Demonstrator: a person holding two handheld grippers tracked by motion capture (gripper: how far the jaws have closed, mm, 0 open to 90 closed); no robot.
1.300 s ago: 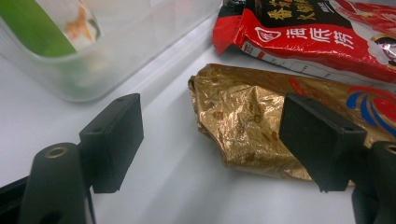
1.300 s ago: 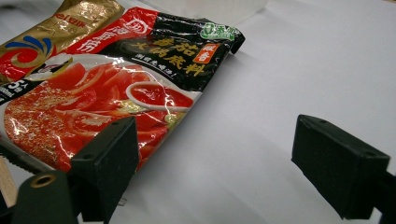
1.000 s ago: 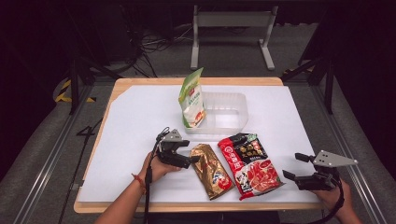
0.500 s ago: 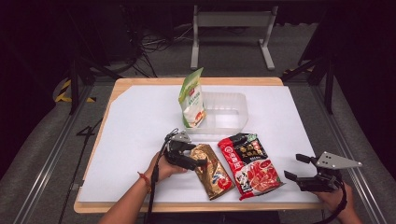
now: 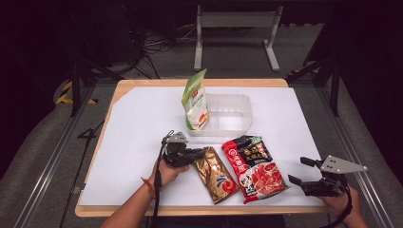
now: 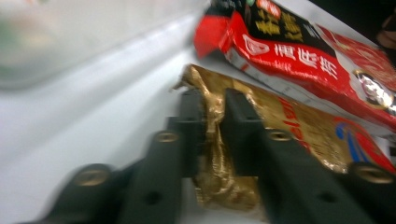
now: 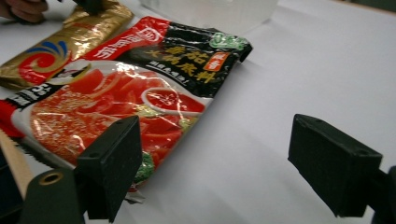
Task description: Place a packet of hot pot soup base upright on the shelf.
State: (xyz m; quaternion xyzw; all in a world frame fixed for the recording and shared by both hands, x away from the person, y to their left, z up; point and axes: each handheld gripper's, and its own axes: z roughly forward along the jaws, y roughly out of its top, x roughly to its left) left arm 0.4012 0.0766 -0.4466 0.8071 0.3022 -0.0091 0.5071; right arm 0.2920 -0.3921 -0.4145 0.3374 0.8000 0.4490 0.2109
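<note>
Left gripper view: the left hand-held gripper [image 6: 212,135] pinches only the gold packet's [image 6: 299,135] crinkled edge, so lifting risks slippage; the right hand-held gripper [image 7: 233,172] gapes empty.

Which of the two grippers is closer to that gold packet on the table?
The left. The left gripper has its jaws pinched on the top edge of the gold packet. The right gripper hovers open past the red packet, near the table's right edge.

Three snack bags (one gold [image 5: 216,174]), one tray [image 5: 233,118]
</note>
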